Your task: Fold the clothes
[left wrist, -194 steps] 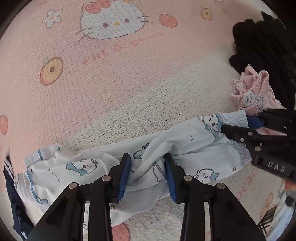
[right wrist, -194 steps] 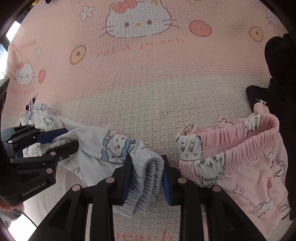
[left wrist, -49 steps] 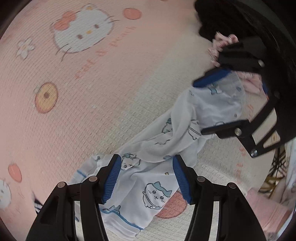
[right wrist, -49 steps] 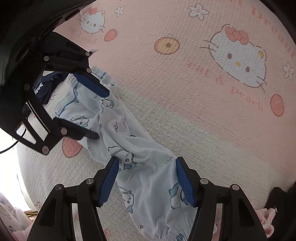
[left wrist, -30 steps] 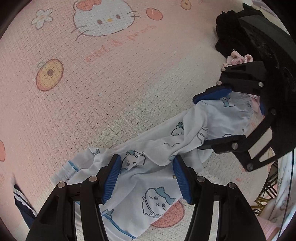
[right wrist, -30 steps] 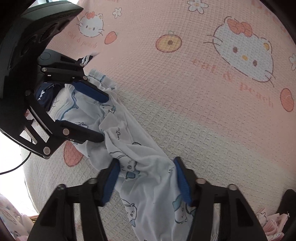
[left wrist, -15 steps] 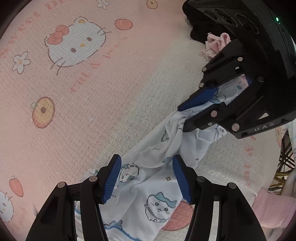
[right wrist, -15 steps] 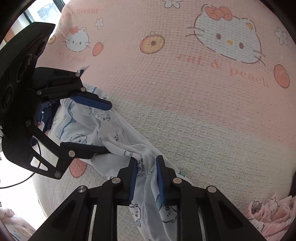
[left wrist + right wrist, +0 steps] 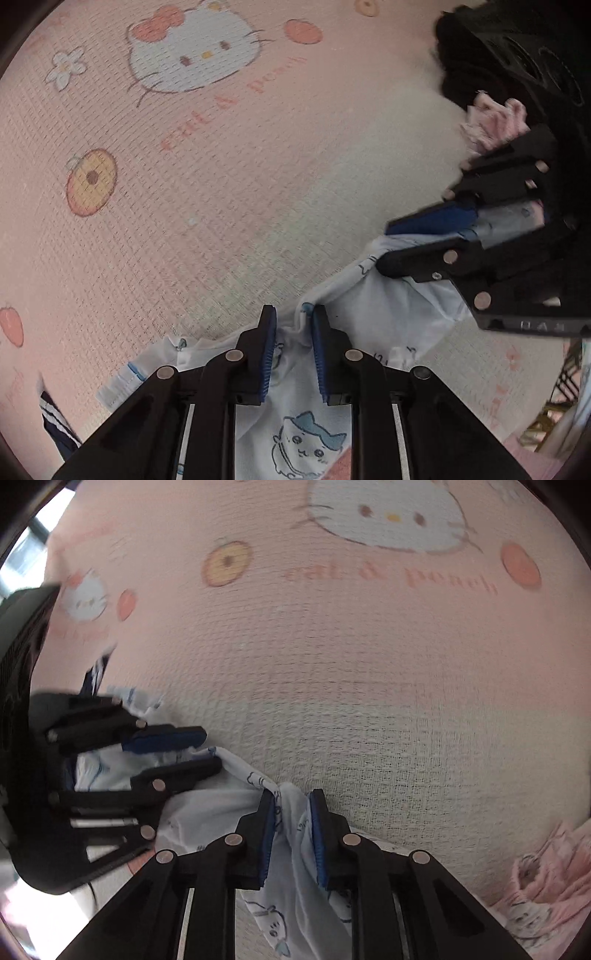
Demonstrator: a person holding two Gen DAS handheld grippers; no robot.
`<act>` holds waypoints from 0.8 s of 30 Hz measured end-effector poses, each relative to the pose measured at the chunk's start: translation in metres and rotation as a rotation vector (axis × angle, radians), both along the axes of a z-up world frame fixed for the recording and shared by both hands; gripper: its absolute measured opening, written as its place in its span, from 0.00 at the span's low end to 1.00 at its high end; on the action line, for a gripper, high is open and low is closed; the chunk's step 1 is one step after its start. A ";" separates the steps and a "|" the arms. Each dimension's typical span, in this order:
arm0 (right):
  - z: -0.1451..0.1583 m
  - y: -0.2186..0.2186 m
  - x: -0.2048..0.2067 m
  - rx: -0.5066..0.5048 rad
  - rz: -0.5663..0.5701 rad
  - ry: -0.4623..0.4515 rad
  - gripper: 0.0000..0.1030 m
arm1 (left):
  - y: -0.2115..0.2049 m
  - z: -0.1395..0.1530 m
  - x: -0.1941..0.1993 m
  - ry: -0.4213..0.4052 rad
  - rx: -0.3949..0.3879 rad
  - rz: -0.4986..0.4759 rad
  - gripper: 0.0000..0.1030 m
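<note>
Both tools' jaws were closing on white cartoon-print pyjama trousers (image 9: 399,314) lying bunched on pink cat-print waffle blanket (image 9: 221,206): left tool (image 9: 293,325) near striped hem, right tool (image 9: 291,808) mid-fabric; crumpled pink garment (image 9: 550,882) lay beside trousers.

Two handheld grippers are seen, both built alike: matte black plastic linkage arms w/ silver round rivets at the pivots. Each finger is lined w/ a ribbed blue pad. On the left gripper (image 9: 289,321) four rivets are shown across the linkage, and pale slots are cut into the arm bases. The right gripper (image 9: 291,805) is made the same way; in the left wrist view its (image 9: 388,240) black housing is marked w/ small raised letters, blurred, unreadable. A rounded black body is seen behind each unit.
</note>
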State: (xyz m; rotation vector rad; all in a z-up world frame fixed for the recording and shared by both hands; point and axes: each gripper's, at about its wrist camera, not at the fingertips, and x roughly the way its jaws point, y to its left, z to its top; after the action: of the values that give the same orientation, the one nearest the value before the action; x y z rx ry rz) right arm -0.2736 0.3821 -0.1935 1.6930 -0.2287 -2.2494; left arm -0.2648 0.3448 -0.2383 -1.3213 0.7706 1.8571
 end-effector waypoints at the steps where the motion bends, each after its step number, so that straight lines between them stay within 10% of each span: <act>1: -0.002 0.002 -0.002 -0.016 -0.031 -0.012 0.16 | 0.001 -0.002 -0.005 -0.006 -0.001 0.021 0.19; 7: 0.001 0.004 0.004 -0.019 -0.029 -0.002 0.18 | -0.016 0.004 -0.010 -0.053 0.052 0.116 0.19; 17: 0.039 0.039 0.044 -0.178 -0.279 0.028 0.67 | -0.076 0.039 -0.032 -0.202 0.241 0.437 0.28; 21: 0.035 0.048 0.060 -0.293 -0.409 -0.004 0.68 | -0.110 0.053 -0.033 -0.220 0.353 0.576 0.66; 24: 0.031 0.051 0.074 -0.338 -0.480 -0.017 0.68 | -0.129 0.063 -0.017 -0.259 0.420 0.632 0.66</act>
State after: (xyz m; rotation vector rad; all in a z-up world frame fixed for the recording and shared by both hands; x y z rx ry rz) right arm -0.1994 0.4332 -0.1625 1.5955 -1.0541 -2.3317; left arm -0.2821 0.2156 -0.1752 -1.5800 -0.2040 2.0950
